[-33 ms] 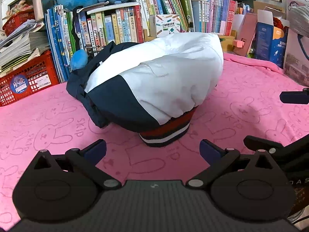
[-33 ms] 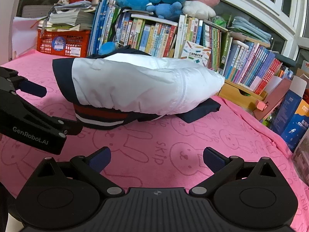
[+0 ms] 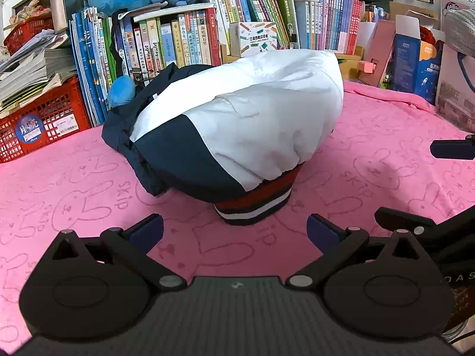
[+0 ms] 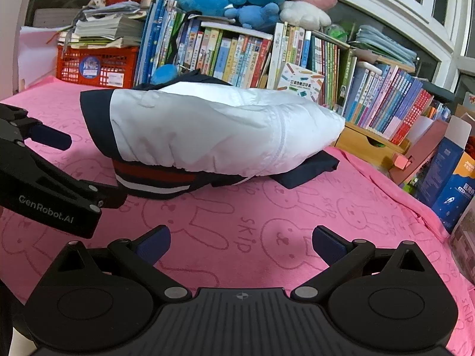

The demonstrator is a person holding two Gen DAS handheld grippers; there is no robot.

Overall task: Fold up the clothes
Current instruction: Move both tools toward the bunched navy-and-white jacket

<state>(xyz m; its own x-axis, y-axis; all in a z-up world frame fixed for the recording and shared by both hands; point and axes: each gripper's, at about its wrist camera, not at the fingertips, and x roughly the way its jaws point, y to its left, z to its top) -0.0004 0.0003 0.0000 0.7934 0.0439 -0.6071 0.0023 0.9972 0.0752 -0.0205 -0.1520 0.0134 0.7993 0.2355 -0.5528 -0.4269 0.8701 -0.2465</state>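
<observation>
White-and-navy jacket [image 3: 237, 130] is sitting folded in a puffy bundle on the pink towel [image 3: 371, 160], before the books [image 4: 237, 56]. You are holding your left gripper [image 3: 234, 233] and right gripper [image 4: 241, 241] spread wide, grasping nothing, just short of it.

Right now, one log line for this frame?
jacket: folded on pink cloth | left hand-held gripper: open, empty | right hand-held gripper: open, empty

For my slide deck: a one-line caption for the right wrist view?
Open right claw faces a folded white-and-navy jacket on a pink blanket.
</observation>
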